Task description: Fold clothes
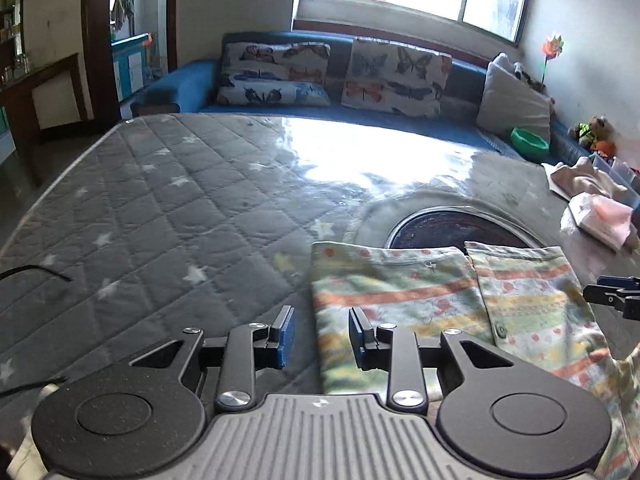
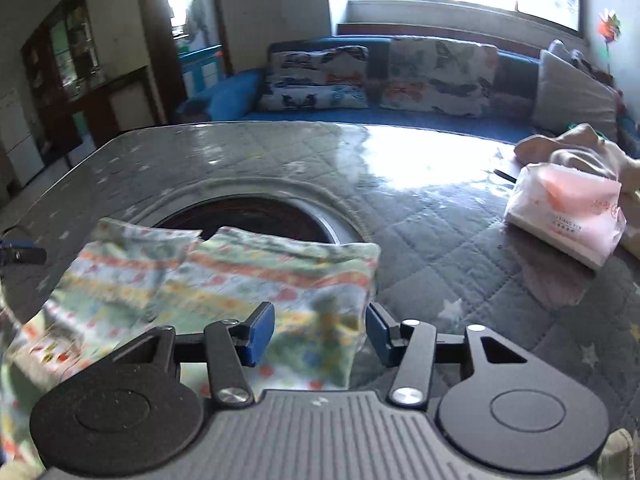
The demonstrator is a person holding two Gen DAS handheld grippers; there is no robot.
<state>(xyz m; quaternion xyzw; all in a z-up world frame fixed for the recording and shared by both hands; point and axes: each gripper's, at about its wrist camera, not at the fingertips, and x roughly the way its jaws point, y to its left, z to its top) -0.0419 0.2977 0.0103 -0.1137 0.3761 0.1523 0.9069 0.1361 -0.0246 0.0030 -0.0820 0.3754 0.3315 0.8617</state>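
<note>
A striped, flower-printed garment [image 1: 432,300] lies partly folded on the grey quilted table [image 1: 160,208], its two top flaps meeting near the middle. My left gripper [image 1: 322,336] is open above the garment's left edge, holding nothing. In the right wrist view the same garment [image 2: 248,280] lies under my right gripper [image 2: 320,332], which is open over the garment's right edge and empty. The right gripper's fingertips [image 1: 612,296] show at the right edge of the left wrist view.
A round dark inset [image 1: 460,230] sits in the table behind the garment. A pink-white tissue pack [image 2: 564,216] and a pale cloth pile [image 2: 576,148] lie at the table's right. A blue sofa [image 1: 304,112] with cushions stands behind. A black cable [image 1: 36,272] lies at left.
</note>
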